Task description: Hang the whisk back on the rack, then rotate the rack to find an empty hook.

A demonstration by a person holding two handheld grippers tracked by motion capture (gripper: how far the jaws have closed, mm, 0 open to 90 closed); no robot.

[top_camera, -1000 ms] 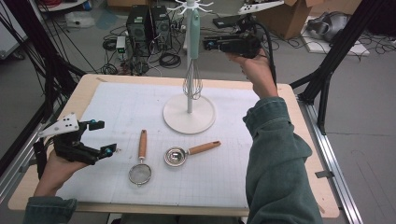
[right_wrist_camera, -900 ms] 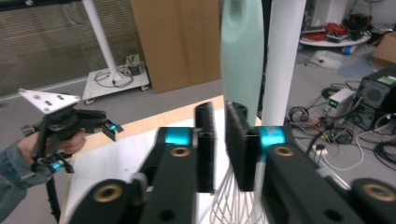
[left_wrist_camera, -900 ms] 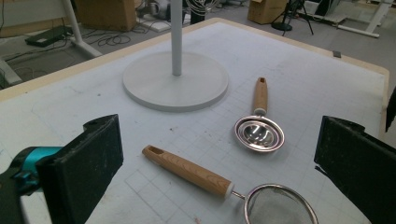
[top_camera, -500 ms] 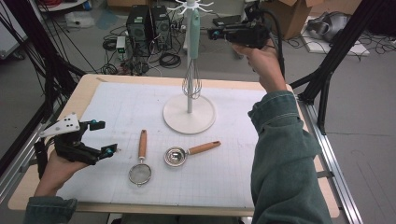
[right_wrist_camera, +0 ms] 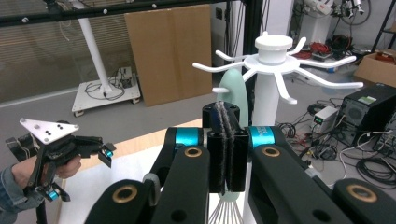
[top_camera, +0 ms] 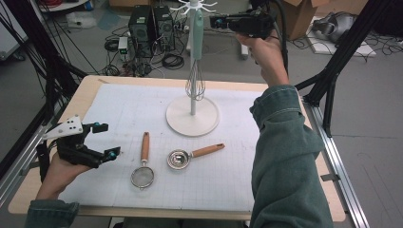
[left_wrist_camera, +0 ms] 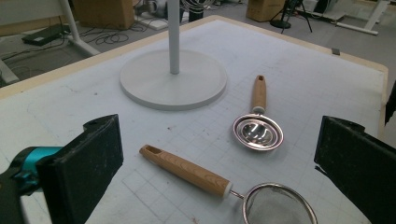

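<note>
The left claw [top_camera: 102, 141] rests wide open near the tabletop's [top_camera: 90, 95] left edge. Just right of it lie a fine-mesh strainer [top_camera: 142, 176] and a shiny round steel scoop [top_camera: 179, 158], both wooden-handled, with open gridded mat around them. The wire whisk [top_camera: 195, 76], mint-handled, hangs on the white hook stand [top_camera: 192, 116]. The right claw [top_camera: 217, 21] is pressed shut, empty, just beside the whisk's handle.

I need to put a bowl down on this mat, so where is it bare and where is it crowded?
Bare: the mat's far-left part, between the stand base and the left gripper, and the near strip in front of the strainer and spoon. Crowded: the middle, where strainer and spoon lie side by side just before the base, and the right side under the sleeve.
</note>
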